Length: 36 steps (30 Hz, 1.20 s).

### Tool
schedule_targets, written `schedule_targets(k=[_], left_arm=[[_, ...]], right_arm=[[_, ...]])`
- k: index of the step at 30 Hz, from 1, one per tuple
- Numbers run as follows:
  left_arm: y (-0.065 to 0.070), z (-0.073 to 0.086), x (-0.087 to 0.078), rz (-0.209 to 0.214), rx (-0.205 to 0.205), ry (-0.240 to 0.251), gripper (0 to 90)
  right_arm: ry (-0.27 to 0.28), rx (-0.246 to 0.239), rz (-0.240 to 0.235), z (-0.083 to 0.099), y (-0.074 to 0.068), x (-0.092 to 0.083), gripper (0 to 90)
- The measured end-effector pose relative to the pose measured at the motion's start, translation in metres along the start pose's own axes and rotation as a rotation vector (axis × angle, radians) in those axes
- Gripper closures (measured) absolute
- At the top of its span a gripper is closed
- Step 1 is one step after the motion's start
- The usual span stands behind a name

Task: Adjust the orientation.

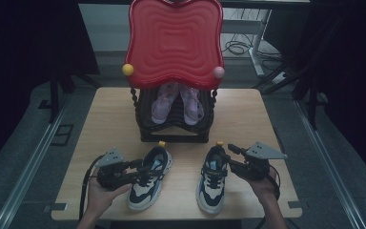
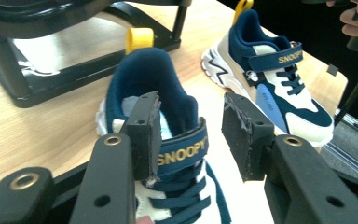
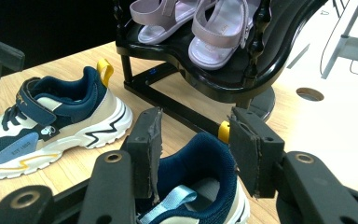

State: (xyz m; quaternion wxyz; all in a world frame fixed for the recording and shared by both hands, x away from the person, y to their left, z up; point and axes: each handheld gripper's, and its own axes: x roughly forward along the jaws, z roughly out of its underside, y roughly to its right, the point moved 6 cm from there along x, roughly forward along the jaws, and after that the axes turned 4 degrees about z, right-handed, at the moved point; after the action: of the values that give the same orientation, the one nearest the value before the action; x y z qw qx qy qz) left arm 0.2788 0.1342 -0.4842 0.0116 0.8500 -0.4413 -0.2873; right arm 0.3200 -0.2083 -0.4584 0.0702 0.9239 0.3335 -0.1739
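A: High view, item one: left sneaker [image 1: 149, 177], navy and cream, under the tip of my left gripper [image 1: 140, 170]. Item two: right sneaker [image 1: 213, 179], under the tip of my right gripper [image 1: 228, 157].

B: Jaw state?

A: Left gripper view: my left gripper [image 2: 193, 135] stands part open. One pad sits inside the collar of the left sneaker [image 2: 168, 140], the other hangs clear outside it with a gap between, so nothing is clamped. Right gripper view: my right gripper [image 3: 196, 149] is also part open, one pad low inside the opening of the right sneaker [image 3: 200, 186], the other beyond the heel; no pad presses that I can see.

B: Surroundings?

A: Ahead of both tools, a black rack [image 1: 174, 125] carrying lilac sandals [image 1: 177, 102], with a red tray [image 1: 174, 43] on top. All on a wooden table [image 1: 109, 114].

B: Step in hand?

A: I judge it the grasp on each collar, prior to lifting the pair. Next move calls for closing each pair of jaws on the collar wall, one pad in and one out, then a level lift. The rack's lower bar stands just ahead of the heels, so rise first.
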Motion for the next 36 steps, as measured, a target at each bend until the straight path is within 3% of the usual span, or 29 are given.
schedule_targets(k=[7,18,24,36], left_arm=[[0.015,0.001,0.005,0.037,0.021,-0.015,63.5],[0.027,0.010,0.019,0.069,0.038,-0.102,83.8],[0.032,0.015,0.027,0.082,0.034,-0.143,87.7],[0.043,0.037,0.042,0.082,0.020,-0.224,88.9]], right_arm=[[-0.005,0.013,0.005,0.003,0.001,-0.002,53.1],[-0.007,0.020,0.014,0.006,0.004,-0.004,53.0],[-0.008,0.039,0.038,0.007,0.007,-0.004,53.2],[-0.022,0.047,0.036,0.010,0.007,-0.002,53.2]])
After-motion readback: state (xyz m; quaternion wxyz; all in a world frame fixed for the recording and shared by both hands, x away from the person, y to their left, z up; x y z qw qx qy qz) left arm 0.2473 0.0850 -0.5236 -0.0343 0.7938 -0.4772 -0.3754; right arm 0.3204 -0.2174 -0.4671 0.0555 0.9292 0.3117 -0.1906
